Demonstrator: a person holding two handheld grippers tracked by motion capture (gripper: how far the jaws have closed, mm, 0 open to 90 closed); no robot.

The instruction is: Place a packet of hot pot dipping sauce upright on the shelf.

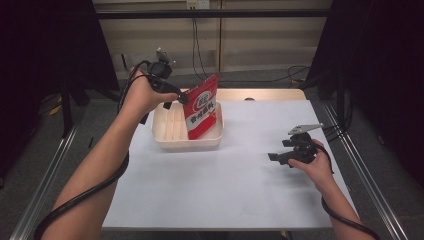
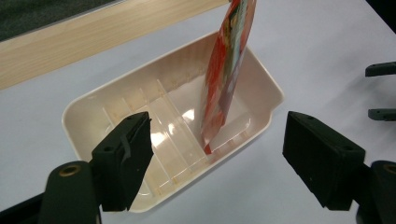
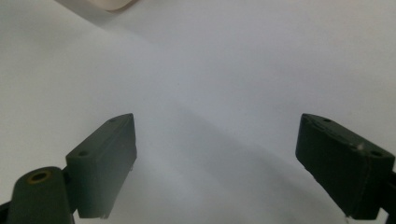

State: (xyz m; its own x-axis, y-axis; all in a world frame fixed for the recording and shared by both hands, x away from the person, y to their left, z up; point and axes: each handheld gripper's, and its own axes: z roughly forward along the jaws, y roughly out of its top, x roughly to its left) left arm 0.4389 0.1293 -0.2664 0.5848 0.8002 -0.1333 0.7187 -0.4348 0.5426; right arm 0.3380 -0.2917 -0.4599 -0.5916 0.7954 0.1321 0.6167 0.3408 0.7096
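Nearest, at the right of the white table [image 1: 225, 190], the right gripper [image 1: 275, 157] hangs low over the bare surface with its jaws spread wide and nothing between them, as the right gripper view [image 3: 215, 163] confirms. Farther back and left, a cream tray [image 1: 165, 141] with ribbed dividers holds a red snack packet [image 1: 201, 107] that stands on edge in its right part, leaning against the far right wall. Above the tray's far left corner the left gripper [image 1: 176, 101] is raised, jaws wide apart and empty, just beside the packet's upper edge but not gripping it, with tray [image 2: 93, 100] and packet [image 2: 224, 79] lying ahead of its jaws in the left gripper view [image 2: 217, 158].
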